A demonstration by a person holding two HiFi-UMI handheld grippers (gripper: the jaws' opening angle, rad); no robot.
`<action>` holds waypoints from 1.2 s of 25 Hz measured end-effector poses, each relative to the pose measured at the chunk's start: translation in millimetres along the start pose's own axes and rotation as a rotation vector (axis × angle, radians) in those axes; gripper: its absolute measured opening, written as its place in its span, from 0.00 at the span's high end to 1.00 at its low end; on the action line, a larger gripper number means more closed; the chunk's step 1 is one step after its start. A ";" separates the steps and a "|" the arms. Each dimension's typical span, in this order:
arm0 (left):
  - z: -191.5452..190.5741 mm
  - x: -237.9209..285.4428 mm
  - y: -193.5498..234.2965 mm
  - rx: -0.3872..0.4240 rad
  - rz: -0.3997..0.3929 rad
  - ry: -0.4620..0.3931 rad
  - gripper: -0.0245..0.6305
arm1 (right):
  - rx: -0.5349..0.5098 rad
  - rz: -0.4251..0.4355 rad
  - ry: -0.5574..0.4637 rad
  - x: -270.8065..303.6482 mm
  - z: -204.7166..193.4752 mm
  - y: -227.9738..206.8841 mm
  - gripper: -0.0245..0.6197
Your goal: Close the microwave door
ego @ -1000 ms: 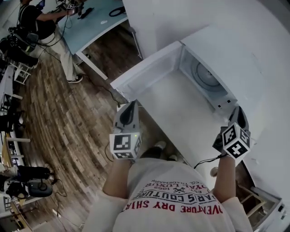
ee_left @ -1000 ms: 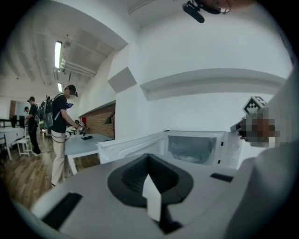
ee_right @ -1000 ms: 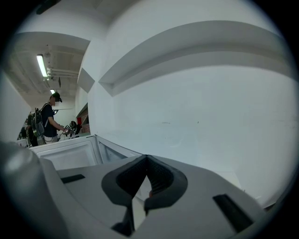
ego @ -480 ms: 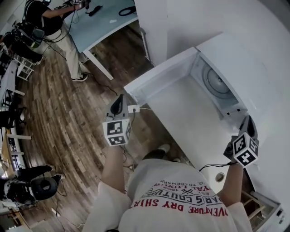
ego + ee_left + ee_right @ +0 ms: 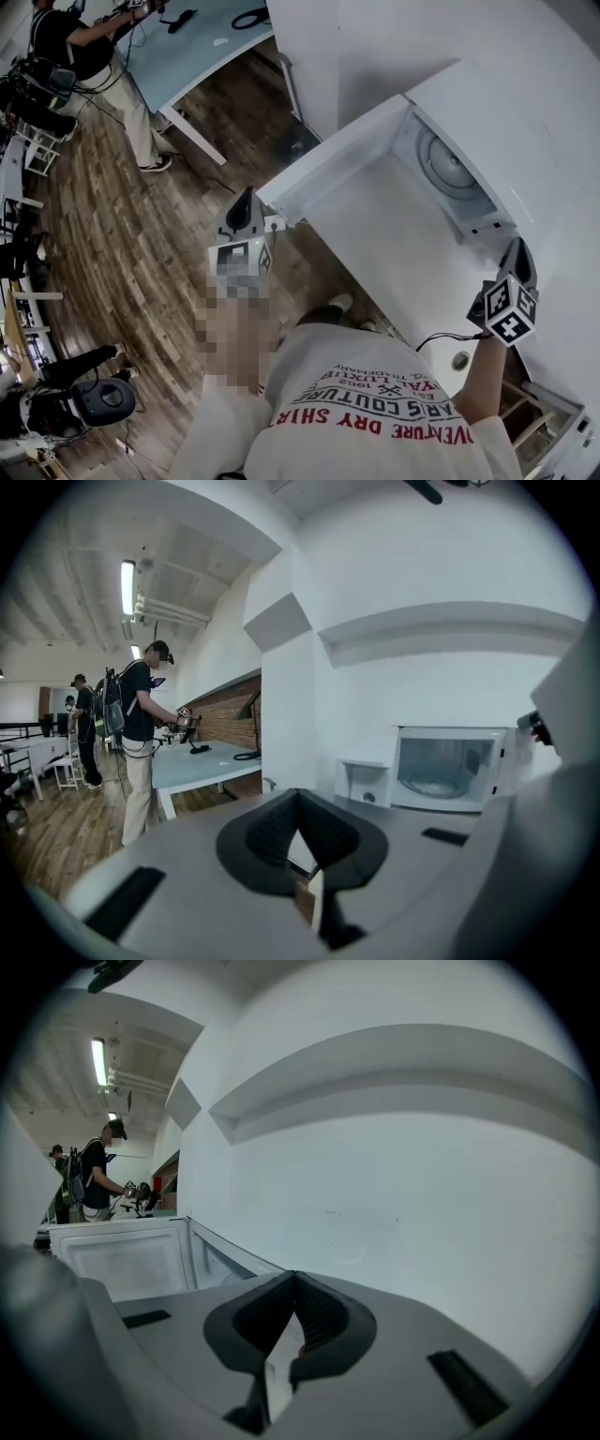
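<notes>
The white microwave (image 5: 487,112) is seen on a white counter (image 5: 394,253) against the wall, its door (image 5: 328,159) swung wide open to the left and the glass turntable (image 5: 448,167) exposed. The left gripper (image 5: 246,202) is held over the wooden floor (image 5: 122,244), near the door's free end – contact cannot be made out. The right gripper (image 5: 518,255) is held beside the microwave's right side. Both pairs of jaws are pressed together, nothing between them. Further off, a person (image 5: 75,47) is seen at a pale blue table (image 5: 202,42).
</notes>
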State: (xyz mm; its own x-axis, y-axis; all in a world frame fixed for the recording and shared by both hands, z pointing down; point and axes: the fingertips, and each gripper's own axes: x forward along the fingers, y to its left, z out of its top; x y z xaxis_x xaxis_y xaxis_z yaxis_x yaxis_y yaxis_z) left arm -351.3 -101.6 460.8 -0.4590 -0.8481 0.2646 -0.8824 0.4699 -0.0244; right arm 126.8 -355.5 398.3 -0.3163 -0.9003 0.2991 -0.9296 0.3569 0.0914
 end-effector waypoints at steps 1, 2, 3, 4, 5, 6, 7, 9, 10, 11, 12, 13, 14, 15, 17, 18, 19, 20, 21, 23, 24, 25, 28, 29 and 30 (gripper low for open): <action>-0.3 -1.4 -2.0 -0.002 -0.008 0.001 0.95 | 0.001 -0.003 -0.002 -0.5 0.8 0.3 0.94; -1.0 -3.5 -4.7 -0.009 -0.017 0.001 0.95 | 0.002 -0.003 -0.003 -1.0 1.3 0.6 0.94; -2.3 -6.2 -8.0 -0.021 -0.027 0.002 0.95 | 0.005 -0.001 -0.003 -1.3 1.4 0.9 0.94; -4.1 -9.2 -11.8 -0.033 -0.037 0.003 0.95 | 0.013 0.002 -0.003 -1.6 1.3 1.2 0.94; -6.2 -12.2 -16.2 -0.040 -0.048 0.005 0.95 | 0.025 0.007 -0.002 -1.8 1.2 1.4 0.94; -8.4 -15.2 -21.5 -0.040 -0.061 0.010 0.95 | 0.040 0.013 0.000 -2.2 1.3 1.5 0.94; -10.7 -18.1 -28.1 -0.034 -0.075 0.015 0.95 | 0.053 0.020 0.002 -2.7 1.4 1.2 0.94; -14.0 -24.4 -45.0 -0.022 -0.108 0.025 0.95 | 0.058 0.032 0.008 -3.3 0.9 -0.5 0.94; -14.8 -27.6 -54.9 -0.020 -0.126 0.026 0.95 | 0.054 0.039 0.010 -3.0 0.5 -1.5 0.94; -15.0 -30.8 -65.4 -0.018 -0.145 0.027 0.95 | 0.050 0.046 0.012 -2.4 0.0 -2.3 0.94; -14.8 -34.2 -76.2 -0.015 -0.165 0.027 0.95 | 0.050 0.054 0.014 -1.8 -0.3 -2.7 0.94; -14.4 -37.7 -87.1 -0.008 -0.185 0.026 0.95 | 0.054 0.062 0.015 -1.3 -0.3 -2.9 0.94; -13.8 -41.3 -98.0 -0.002 -0.205 0.026 0.95 | 0.059 0.069 0.015 -1.2 0.0 -3.1 0.94; -13.2 -45.1 -109.1 0.004 -0.224 0.025 0.95 | 0.062 0.077 0.015 -1.5 0.5 -3.2 0.94; -13.1 -53.5 -132.1 0.010 -0.266 0.028 0.95 | 0.061 0.094 0.016 -2.7 1.5 -3.2 0.94; -13.3 -57.8 -143.5 0.016 -0.288 0.029 0.95 | 0.064 0.103 0.017 -3.2 1.5 -2.8 0.94; -13.7 -61.9 -154.6 0.026 -0.309 0.030 0.95 | 0.072 0.112 0.017 -3.5 1.3 -2.4 0.94; -14.2 -65.5 -165.4 0.036 -0.330 0.029 0.95 | 0.085 0.121 0.017 -3.5 0.7 -2.2 0.94; -14.8 -68.3 -176.0 0.044 -0.349 0.029 0.95 | 0.099 0.130 0.015 -3.3 0.0 -2.3 0.94; -15.5 -71.8 -196.5 0.052 -0.386 0.029 0.95 | 0.115 0.142 0.013 -3.2 -1.0 -3.6 0.94; -15.1 -72.8 -206.5 0.054 -0.406 0.030 0.95 | 0.116 0.145 0.012 -3.6 -1.0 -4.5 0.94; -14.1 -73.6 -216.1 0.057 -0.426 0.032 0.95 | 0.115 0.148 0.013 -4.3 -0.6 -5.3 0.94; -9.3 -73.1 -241.6 0.082 -0.479 0.028 0.95 | 0.120 0.162 0.020 -5.1 1.6 -5.0 0.94; -7.7 -71.8 -249.4 0.096 -0.496 0.024 0.95 | 0.125 0.167 0.021 -5.1 2.3 -4.4 0.94; -6.5 -70.2 -256.9 0.111 -0.516 0.020 0.95 | 0.131 0.170 0.023 -5.5 2.9 -3.8 0.94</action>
State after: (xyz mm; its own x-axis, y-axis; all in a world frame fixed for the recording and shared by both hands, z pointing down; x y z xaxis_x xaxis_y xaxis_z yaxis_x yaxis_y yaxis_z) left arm -91.7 -161.2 454.8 0.0389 -0.9570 0.2874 -0.9992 -0.0371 0.0119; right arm 131.6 -352.6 393.5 -0.4679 -0.8232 0.3215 -0.8803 0.4665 -0.0865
